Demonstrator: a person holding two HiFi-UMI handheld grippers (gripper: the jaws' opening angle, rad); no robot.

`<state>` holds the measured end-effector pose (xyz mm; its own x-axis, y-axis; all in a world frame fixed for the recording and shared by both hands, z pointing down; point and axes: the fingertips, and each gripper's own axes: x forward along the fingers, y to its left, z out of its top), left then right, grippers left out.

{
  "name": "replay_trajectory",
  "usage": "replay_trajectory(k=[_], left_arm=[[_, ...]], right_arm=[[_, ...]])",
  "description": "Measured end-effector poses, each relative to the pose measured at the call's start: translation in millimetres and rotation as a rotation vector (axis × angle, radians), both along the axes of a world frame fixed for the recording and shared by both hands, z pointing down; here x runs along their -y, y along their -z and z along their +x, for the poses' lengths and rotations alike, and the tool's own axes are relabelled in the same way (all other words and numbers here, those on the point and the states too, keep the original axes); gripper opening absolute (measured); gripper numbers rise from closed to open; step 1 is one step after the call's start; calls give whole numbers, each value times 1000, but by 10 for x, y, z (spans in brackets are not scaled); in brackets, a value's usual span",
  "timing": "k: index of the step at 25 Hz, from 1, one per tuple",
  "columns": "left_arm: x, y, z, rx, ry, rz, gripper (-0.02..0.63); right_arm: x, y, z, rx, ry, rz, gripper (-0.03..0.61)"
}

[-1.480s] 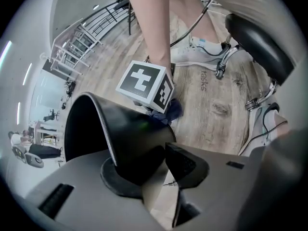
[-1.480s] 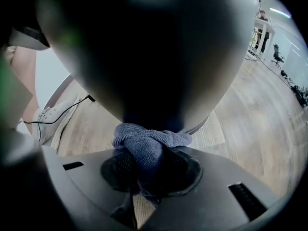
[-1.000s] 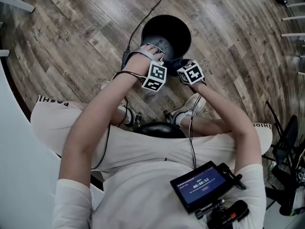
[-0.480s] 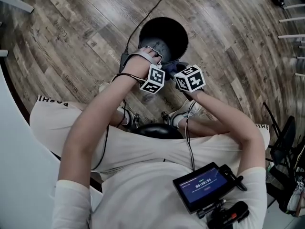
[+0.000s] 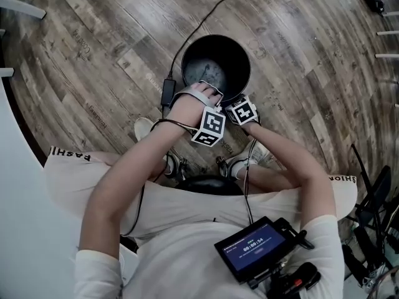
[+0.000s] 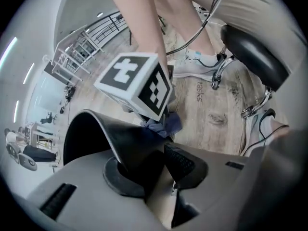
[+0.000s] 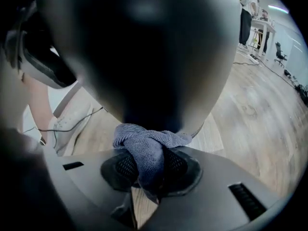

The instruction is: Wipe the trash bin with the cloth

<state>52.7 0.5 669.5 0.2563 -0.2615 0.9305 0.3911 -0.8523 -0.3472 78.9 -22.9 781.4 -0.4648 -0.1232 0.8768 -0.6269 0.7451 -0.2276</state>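
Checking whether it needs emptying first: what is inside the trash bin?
Only the bare, greyish bottom of the trash bin shows; no rubbish visible. The left hand covers the near rim, hiding the inner wall beneath it.

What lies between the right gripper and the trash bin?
The bunched cloth, held by the right gripper against the trash bin; the right gripper view shows it.

cloth (image 7: 146,152) against trash bin (image 5: 236,48) wall, apparently outside

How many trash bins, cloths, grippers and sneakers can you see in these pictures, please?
Trash bin: 1
Cloth: 1
Left gripper, right gripper: 2
Left sneaker, right sneaker: 2
Total: 6
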Motion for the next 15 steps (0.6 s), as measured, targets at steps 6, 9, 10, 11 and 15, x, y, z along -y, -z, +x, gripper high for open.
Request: replay_trajectory(k=[6, 9, 10, 11, 15], left_arm=[[36, 9, 12, -6, -2, 21, 137], [70, -5, -8, -3, -1, 48, 154], [70, -15, -7, -2, 2, 54, 165], [61, -25, -2, 0, 5, 53, 167], [47, -5, -97, 10, 16, 15, 191]], right_arm=[[97, -485, 106, -68, -35, 28, 95], [106, -472, 75, -74, -12, 3, 95], [82, -453, 96, -88, -4, -12, 95], [51, -412, 127, -96, -4, -25, 95], [-62, -58, 128, -56, 14, -43, 95]])
